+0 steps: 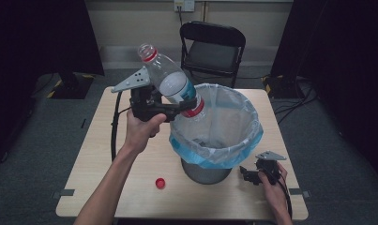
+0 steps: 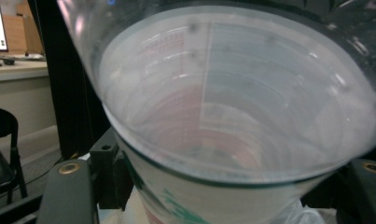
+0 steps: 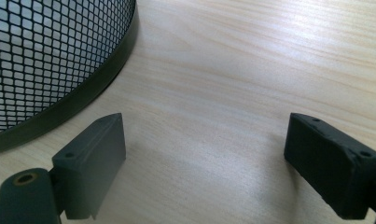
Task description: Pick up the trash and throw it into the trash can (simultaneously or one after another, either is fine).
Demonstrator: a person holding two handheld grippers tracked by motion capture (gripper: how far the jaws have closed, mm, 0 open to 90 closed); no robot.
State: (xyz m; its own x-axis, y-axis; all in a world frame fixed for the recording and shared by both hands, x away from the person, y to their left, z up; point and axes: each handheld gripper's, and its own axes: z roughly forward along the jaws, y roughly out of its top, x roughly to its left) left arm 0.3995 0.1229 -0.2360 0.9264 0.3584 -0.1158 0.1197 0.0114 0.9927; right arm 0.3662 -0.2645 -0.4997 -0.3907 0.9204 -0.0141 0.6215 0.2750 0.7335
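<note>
A clear plastic bottle [image 1: 170, 77] with a white, blue and red label and no cap hangs tilted over the near-left rim of the waste bin [image 1: 218, 125], neck up and to the left. My left gripper [image 1: 184, 105] is shut on its lower body. Up close in the left gripper view the bottle [image 2: 237, 107] spans the frame between the jaws. A red bottle cap [image 1: 160, 183] lies on the table near the front edge. My right gripper [image 1: 245, 174] rests low on the table at the bin's right foot, open and holding nothing; its fingertips [image 3: 99, 154] sit just above the wood.
The bin is black wire mesh [image 3: 41, 56] lined with a clear and blue bag [image 1: 233, 154], standing mid-table on the light wooden table [image 1: 107, 154]. A black folding chair [image 1: 214, 47] stands beyond the far edge. Dark curtains flank both sides.
</note>
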